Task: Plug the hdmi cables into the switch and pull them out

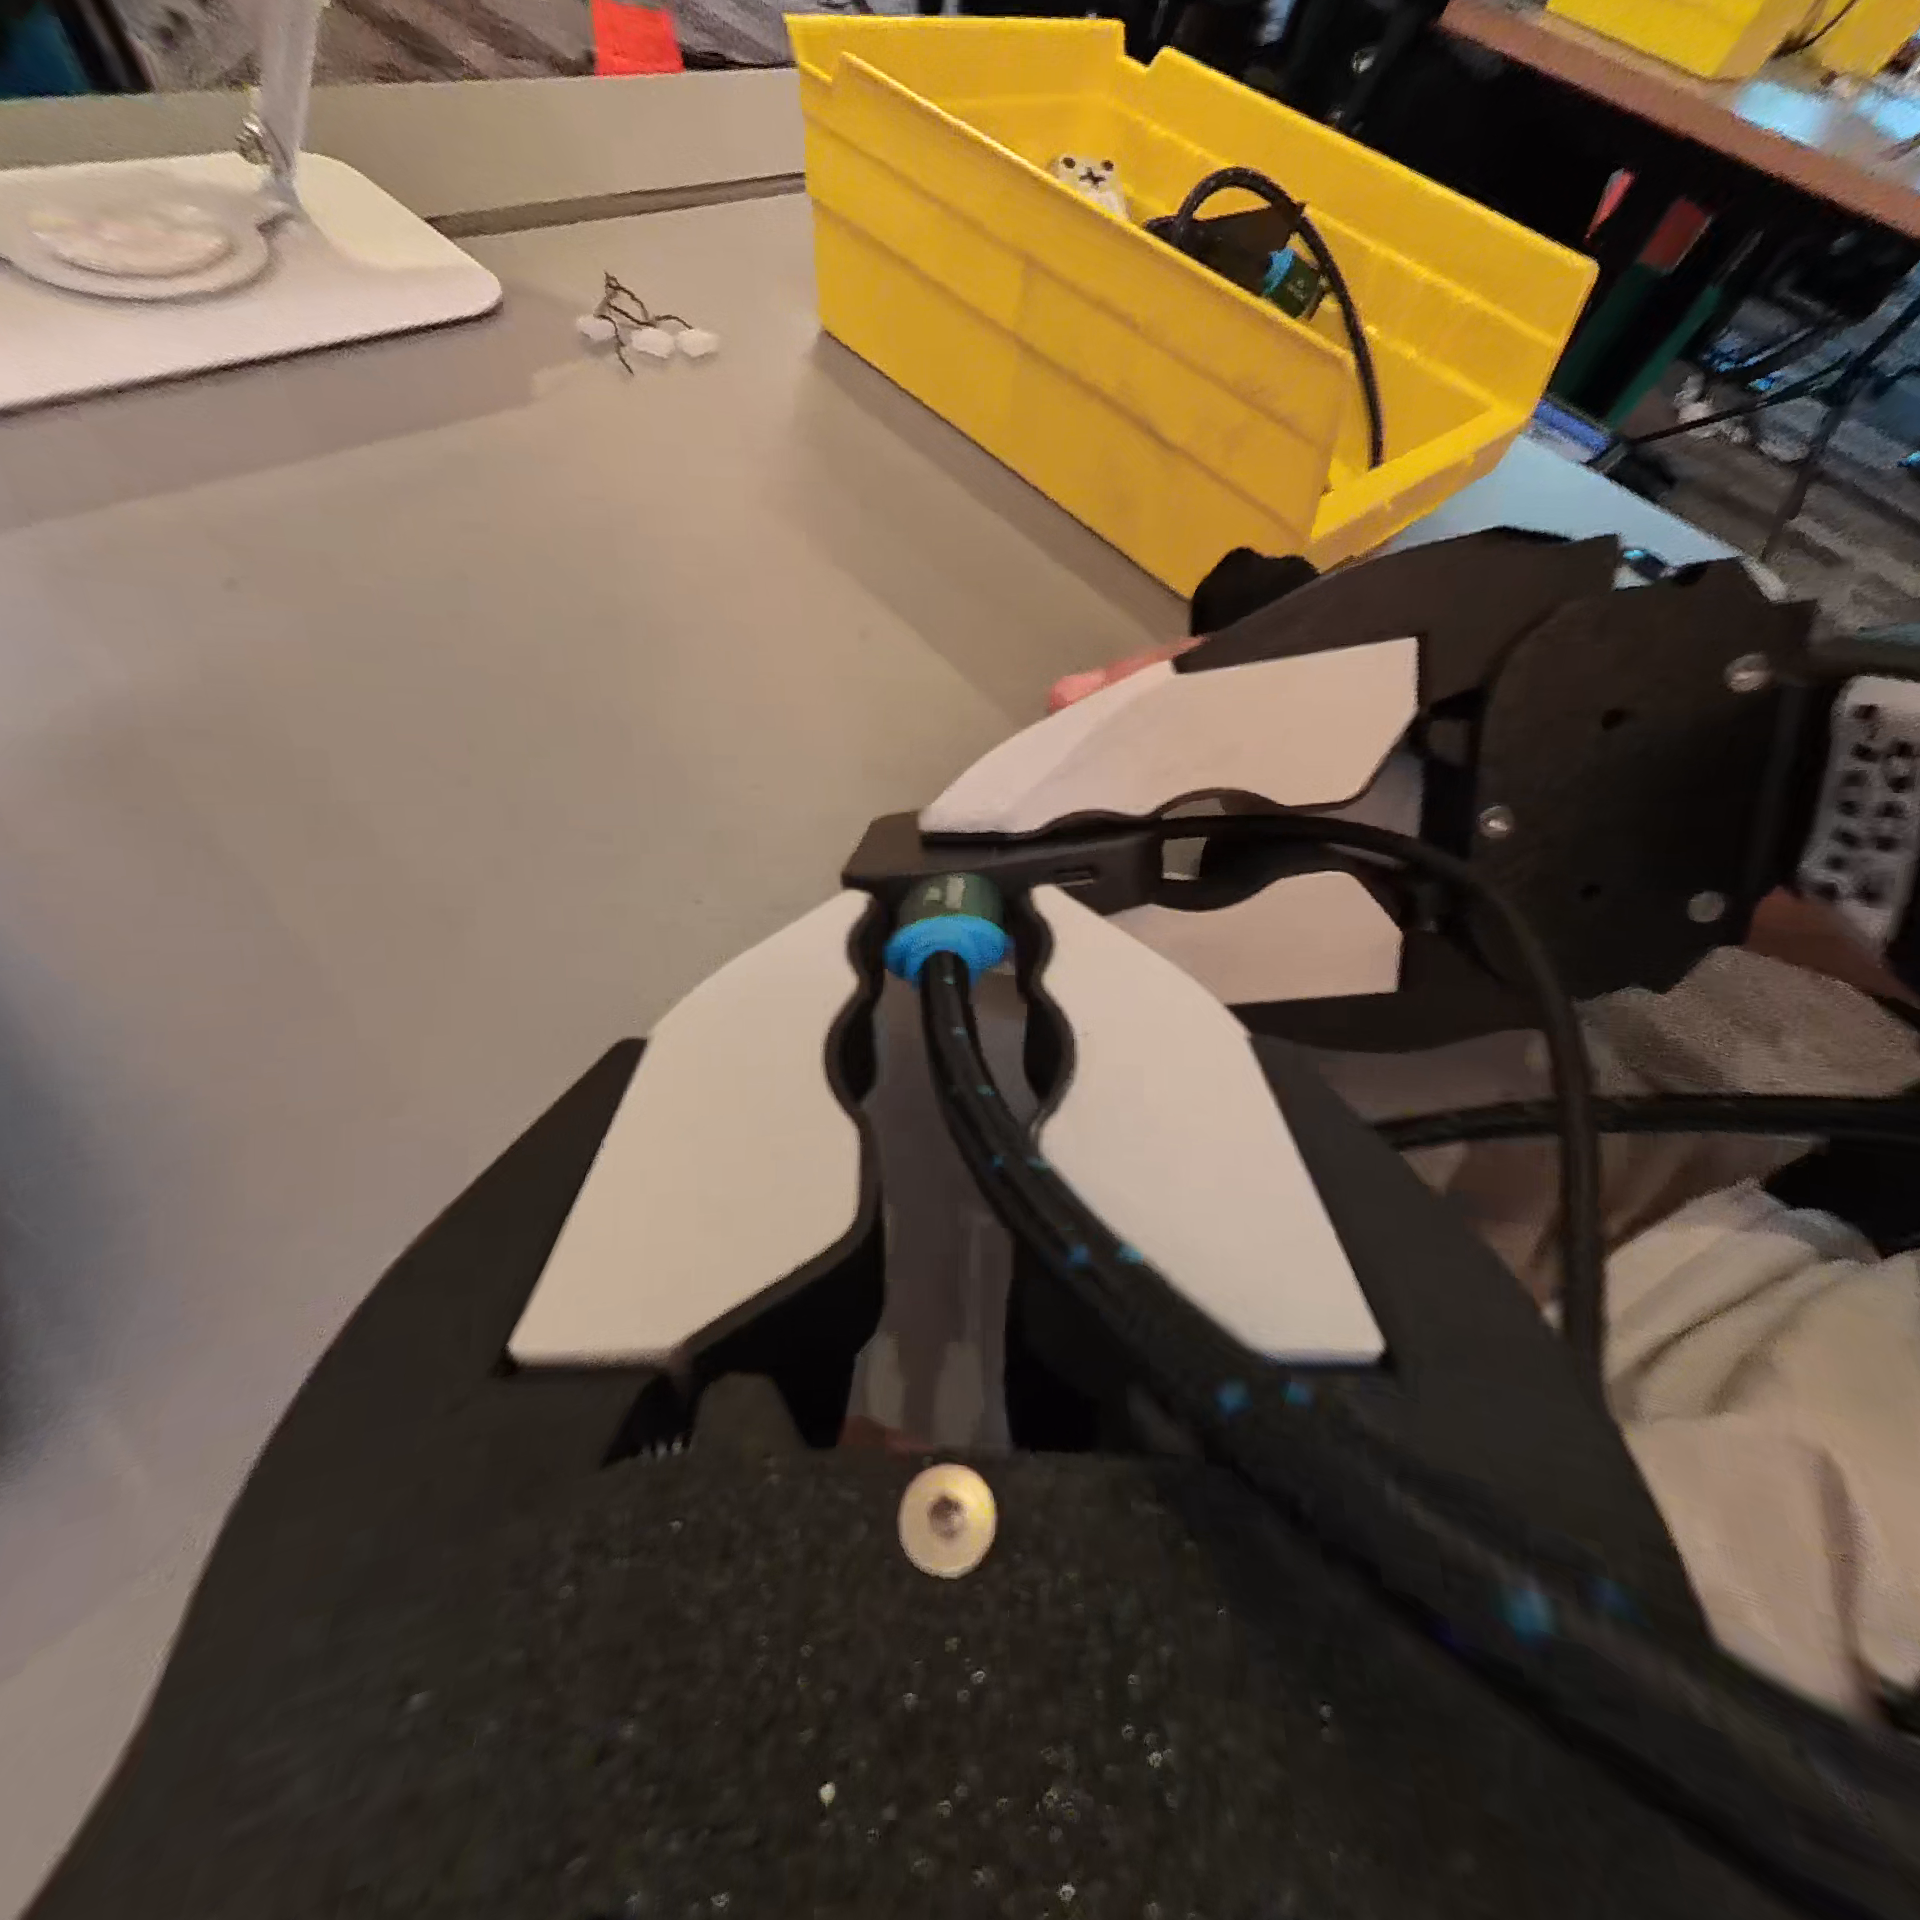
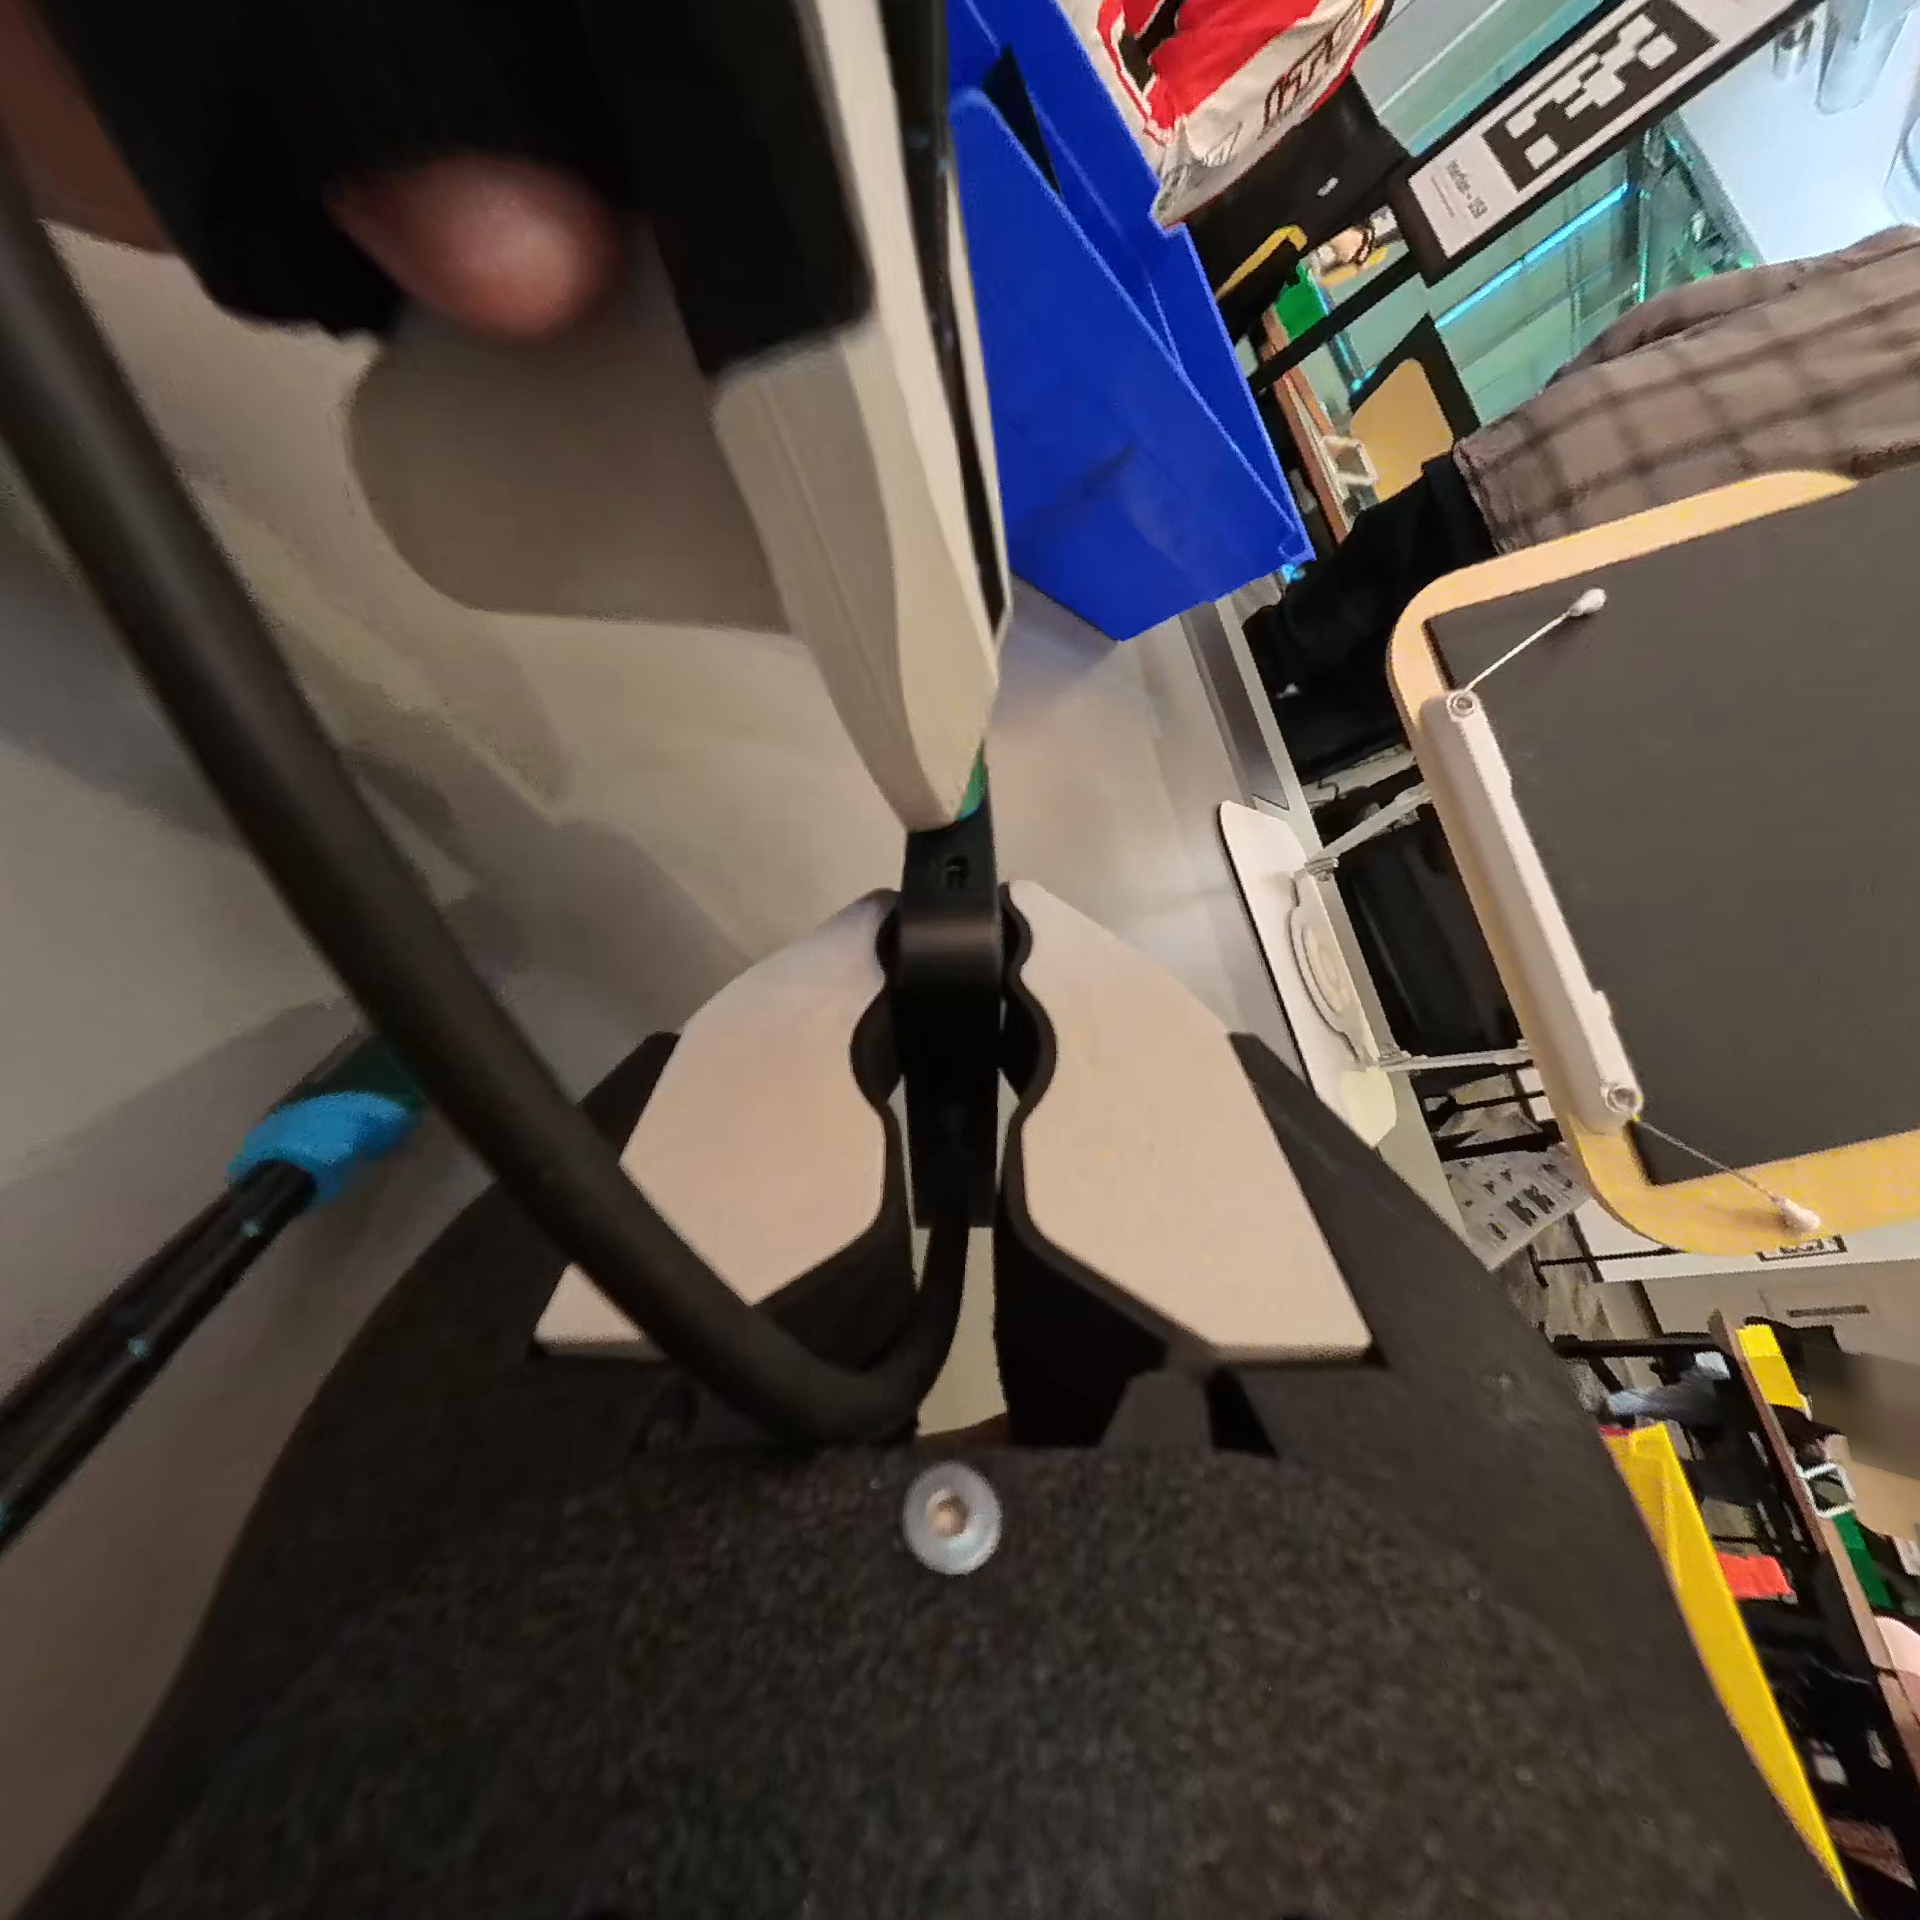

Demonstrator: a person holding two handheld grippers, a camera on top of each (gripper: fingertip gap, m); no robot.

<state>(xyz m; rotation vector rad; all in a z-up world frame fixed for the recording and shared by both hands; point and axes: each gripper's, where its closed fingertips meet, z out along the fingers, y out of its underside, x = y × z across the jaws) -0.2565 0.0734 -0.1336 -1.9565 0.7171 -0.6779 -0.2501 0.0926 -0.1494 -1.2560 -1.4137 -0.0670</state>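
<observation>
Centre of the left wrist view: HDMI plug [image 1: 943,906], green barrel with blue strain-relief collar, pinched between the white scalloped pads of the left gripper [image 1: 948,940], jaws closed on it. Long axis of plug in line with the fingers, pointing up-frame into the edge of the switch [image 1: 997,864], a thin black flat box lying crosswise, apparently seated or nearly so. Braided black cable [image 1: 1049,1184] with blue flecks, trailing to lower right. Right of centre: right gripper [image 1: 1049,842], jaws clamped on the switch from the side, at right angles to the plug. Right wrist view, centre: right gripper [image 2: 948,997] holding the switch [image 2: 948,997] edge-on. Upper right, left wrist view: yellow ribbed plastic bin [image 1: 1091,343], hard, glossy. Grey matte tabletop [image 1: 416,675].
</observation>
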